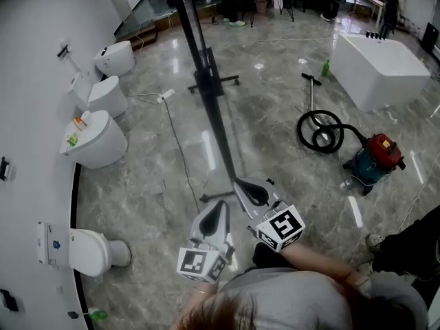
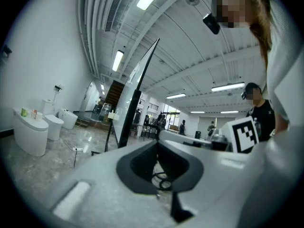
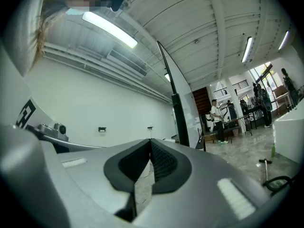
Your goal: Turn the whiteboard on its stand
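**A:** Hair and a grey shirt fill the bottom of the head view. What comes just past them?

**B:** Two marker cubes, black squares on white. One cube (image 1: 201, 263) sits on the left gripper (image 1: 220, 210), the other (image 1: 282, 227) on the right gripper (image 1: 242, 184). Both grippers are smooth grey shells with dark ribbed pads.

**A:** How are they held?

**B:** Level, side by side, pointing forward. The right one reaches a little further ahead. A bare forearm (image 1: 323, 261) runs back from its cube towards the shirt.

**A:** And the jaws?

**B:** Those of the left gripper (image 2: 157, 144) meet at the tips with nothing between them. The right gripper (image 3: 151, 141) is closed the same way, and empty.

**A:** Where is the whiteboard?

**B:** Straight ahead of both. From above, the whiteboard (image 1: 206, 81) shows edge-on, a thin dark line running away from the right gripper's tip. Its near end lies just ahead of that tip, and I cannot tell whether they touch. It stands ahead and left in the left gripper view (image 2: 135, 96), ahead and right in the right gripper view (image 3: 176, 101). It is a pale flat panel on a black post. One black foot bar (image 1: 214, 82) of the stand crosses the floor far ahead.

**A:** The surroundings?

**B:** A glossy grey marbled floor (image 1: 151, 184). Rounded white toilets (image 1: 103, 143) line the wall left of the left gripper. Well right of the right gripper are a red-and-teal vacuum cleaner (image 1: 375, 158) with a coiled black hose, and a boxy white bathtub (image 1: 381, 67).
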`<action>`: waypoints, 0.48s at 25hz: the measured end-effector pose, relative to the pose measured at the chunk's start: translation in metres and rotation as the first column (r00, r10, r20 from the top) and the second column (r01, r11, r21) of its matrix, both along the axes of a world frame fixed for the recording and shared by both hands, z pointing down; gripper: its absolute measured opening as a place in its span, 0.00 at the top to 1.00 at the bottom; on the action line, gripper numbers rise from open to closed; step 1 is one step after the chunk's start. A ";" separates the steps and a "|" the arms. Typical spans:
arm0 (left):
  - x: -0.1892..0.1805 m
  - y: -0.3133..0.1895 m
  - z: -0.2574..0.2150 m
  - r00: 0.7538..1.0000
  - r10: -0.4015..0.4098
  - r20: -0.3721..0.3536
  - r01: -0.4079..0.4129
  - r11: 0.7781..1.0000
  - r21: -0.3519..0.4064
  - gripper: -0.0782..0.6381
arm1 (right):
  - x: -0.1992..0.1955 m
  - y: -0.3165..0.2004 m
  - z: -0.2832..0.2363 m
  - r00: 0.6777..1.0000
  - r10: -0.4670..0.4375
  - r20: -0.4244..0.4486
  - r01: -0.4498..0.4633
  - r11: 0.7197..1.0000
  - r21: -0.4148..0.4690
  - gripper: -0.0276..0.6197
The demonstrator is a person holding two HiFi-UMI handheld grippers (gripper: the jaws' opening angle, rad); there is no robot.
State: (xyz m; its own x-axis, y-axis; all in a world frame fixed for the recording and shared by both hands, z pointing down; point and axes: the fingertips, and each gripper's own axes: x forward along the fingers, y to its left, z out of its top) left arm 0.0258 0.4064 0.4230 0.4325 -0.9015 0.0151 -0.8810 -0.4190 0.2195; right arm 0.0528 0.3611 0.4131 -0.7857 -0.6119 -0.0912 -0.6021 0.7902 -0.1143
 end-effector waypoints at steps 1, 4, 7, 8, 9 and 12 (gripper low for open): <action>-0.001 0.005 -0.002 1.000 0.005 0.000 -0.005 1.000 0.005 0.90 | -0.003 0.007 0.000 1.000 0.001 -0.001 -0.001 1.000 0.001 0.96; -0.005 0.019 -0.005 1.000 0.017 -0.006 -0.017 1.000 0.016 0.90 | -0.008 0.025 0.000 1.000 0.013 -0.001 -0.013 1.000 0.003 0.96; -0.004 0.033 -0.007 0.999 0.033 -0.012 -0.033 0.999 0.016 0.90 | -0.006 0.040 -0.001 0.999 0.037 0.006 -0.037 0.999 -0.014 0.96; -0.004 0.037 -0.009 0.999 0.040 -0.018 -0.040 0.999 0.015 0.90 | -0.006 0.045 -0.001 0.999 0.046 0.005 -0.046 0.999 -0.016 0.96; -0.004 0.041 -0.010 0.999 0.047 -0.022 -0.047 0.999 0.014 0.90 | -0.005 0.051 -0.001 0.998 0.056 0.002 -0.056 0.998 -0.016 0.96; -0.003 0.053 -0.010 0.998 0.064 -0.021 -0.064 0.998 0.011 0.90 | -0.003 0.065 0.000 0.997 0.078 -0.009 -0.078 0.997 -0.020 0.96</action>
State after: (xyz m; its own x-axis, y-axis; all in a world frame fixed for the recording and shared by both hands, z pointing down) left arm 0.0230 0.4595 0.4126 0.4896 -0.8719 -0.0042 -0.8474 -0.4769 0.2334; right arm 0.0500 0.4264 0.4132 -0.7364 -0.6727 -0.0720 -0.6625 0.7386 -0.1245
